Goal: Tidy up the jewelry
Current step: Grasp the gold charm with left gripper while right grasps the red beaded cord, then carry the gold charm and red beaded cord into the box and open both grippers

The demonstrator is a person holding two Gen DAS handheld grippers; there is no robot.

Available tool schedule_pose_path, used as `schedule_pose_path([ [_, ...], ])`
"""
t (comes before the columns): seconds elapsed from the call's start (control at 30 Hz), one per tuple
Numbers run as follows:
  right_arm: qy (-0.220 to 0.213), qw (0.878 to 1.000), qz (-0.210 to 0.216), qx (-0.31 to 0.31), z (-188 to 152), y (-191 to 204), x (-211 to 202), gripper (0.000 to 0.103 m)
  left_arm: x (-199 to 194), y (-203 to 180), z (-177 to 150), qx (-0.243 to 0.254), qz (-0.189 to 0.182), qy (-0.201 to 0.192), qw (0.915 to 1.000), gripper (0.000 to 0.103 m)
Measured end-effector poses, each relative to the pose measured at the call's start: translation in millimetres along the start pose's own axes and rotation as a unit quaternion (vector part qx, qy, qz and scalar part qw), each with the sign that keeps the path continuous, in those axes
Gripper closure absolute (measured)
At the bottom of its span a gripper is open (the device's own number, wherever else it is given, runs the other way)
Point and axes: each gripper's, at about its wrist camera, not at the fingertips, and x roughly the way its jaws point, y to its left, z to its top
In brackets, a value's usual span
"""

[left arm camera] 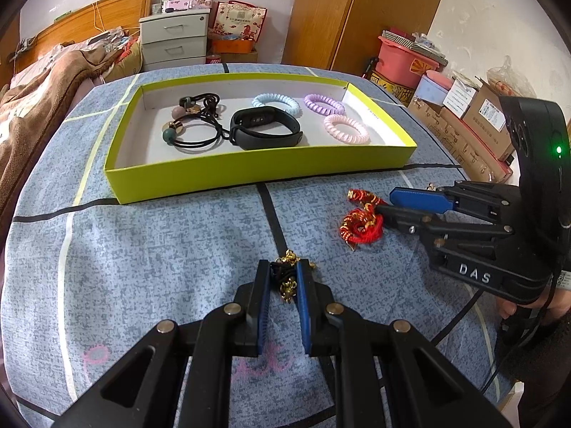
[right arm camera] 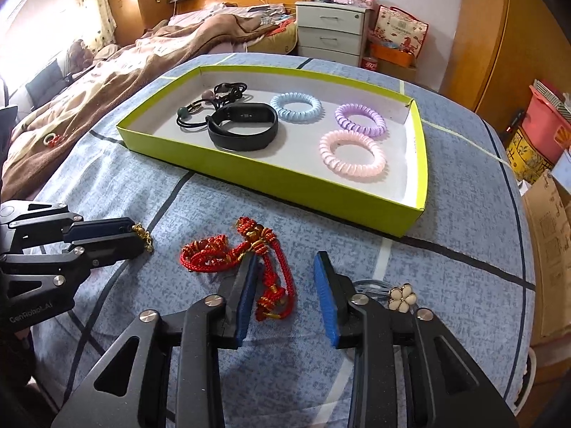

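A yellow-green tray [left arm camera: 249, 173] [right arm camera: 285, 185] holds black beaded hair ties [left arm camera: 194, 121], a black wristband [left arm camera: 266, 128] [right arm camera: 242, 130], and blue [left arm camera: 275, 103], purple [left arm camera: 324, 104] and pink [left arm camera: 346, 128] coil hair ties. My left gripper [left arm camera: 282, 278] [right arm camera: 137, 237] is shut on a black-and-gold bracelet [left arm camera: 287, 274] on the cloth. My right gripper [right arm camera: 285, 267] [left arm camera: 383, 201] is open, its jaws straddling part of the red braided bracelets [right arm camera: 249, 253] [left arm camera: 360, 219]. A cream flower hair clip [right arm camera: 402, 299] lies right of it.
The blue patterned tablecloth [left arm camera: 160, 249] covers the table. A bed with a brown blanket [right arm camera: 125, 60] lies left. White drawers [right arm camera: 330, 28], a wooden wardrobe [left arm camera: 357, 10] and cardboard boxes [left arm camera: 474, 121] stand behind and to the right.
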Motion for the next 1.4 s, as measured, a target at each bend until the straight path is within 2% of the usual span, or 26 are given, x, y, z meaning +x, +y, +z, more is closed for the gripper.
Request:
schedule_pose_path([
  [0.07, -0.001, 1.000, 0.001, 0.004, -1, -2, 0, 0.085, 0, -1, 0, 0.000, 0.000, 0.000, 1.0000, 0.088],
  [0.33, -0.005, 1.000, -0.007, 0.004, -2, 0, -3, 0.091, 0, 0, 1, -0.002, 0.000, 0.000, 1.0000, 0.088],
  [0.7, -0.033, 0.998, 0.010, 0.049, -3, -10, -17, 0.092, -4, 3, 1, -0.007, 0.006, -0.007, 0.9999, 0.088],
  [1.03, -0.065, 0.996, 0.024, 0.059, 1, -6, -39, 0.092, -21, 7, 6, -0.004, 0.013, -0.025, 0.9996, 0.088],
  [1.4, -0.088, 0.994, 0.015, 0.062, 32, -9, -53, 0.091, -39, 21, 35, -0.012, 0.023, -0.051, 0.9984, 0.088],
])
